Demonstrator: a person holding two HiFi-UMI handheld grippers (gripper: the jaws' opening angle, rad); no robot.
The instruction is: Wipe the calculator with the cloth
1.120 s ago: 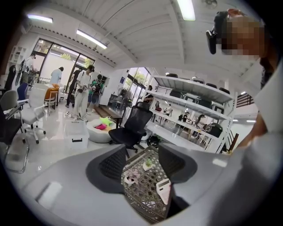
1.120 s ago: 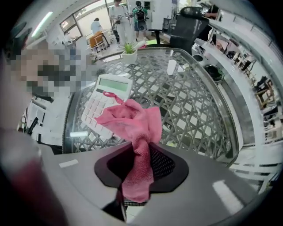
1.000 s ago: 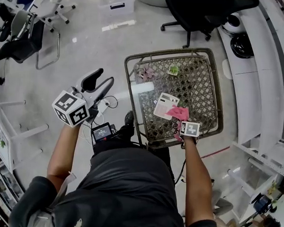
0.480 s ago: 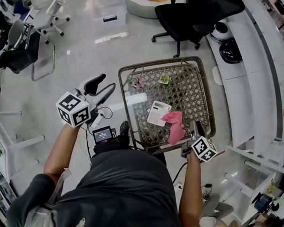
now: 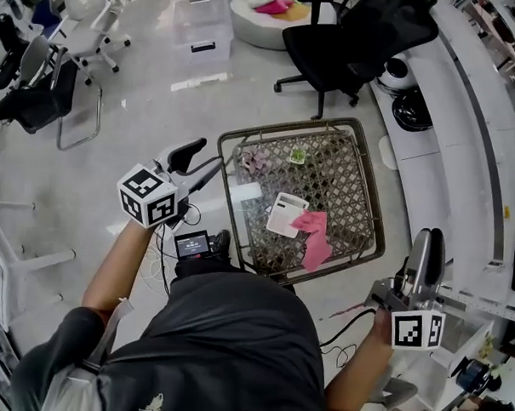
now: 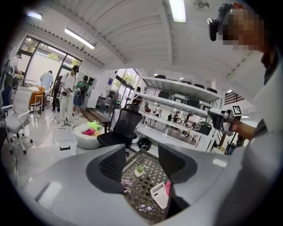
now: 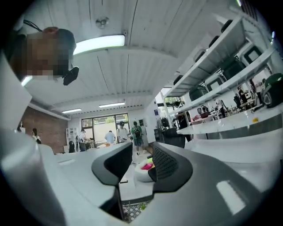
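Left tongs (image 5: 204, 158) are spread and pinch nothing; in the left gripper view we see the table (image 5: 344, 179) through the gap. Right tongs (image 5: 430, 238) are partly spread, their jaws have just been opening, and nothing sits between them.

We find no readable writing. Each of the marker cubes (image 5: 149, 196) shows only black-and-white squares, and the calculator (image 5: 284, 215) keys are too small to read.

In the left gripper view one jaw cuts off part of the calculator and most of the cloth (image 5: 313, 237). The right gripper view catches only a sliver of the table at its bottom edge, with no calculator or cloth.

The calculator lies on the table, the pink cloth touching its right edge. Both lie apart from either pair of tongs, left tongs off the table's left side, right tongs well off its lower right corner.
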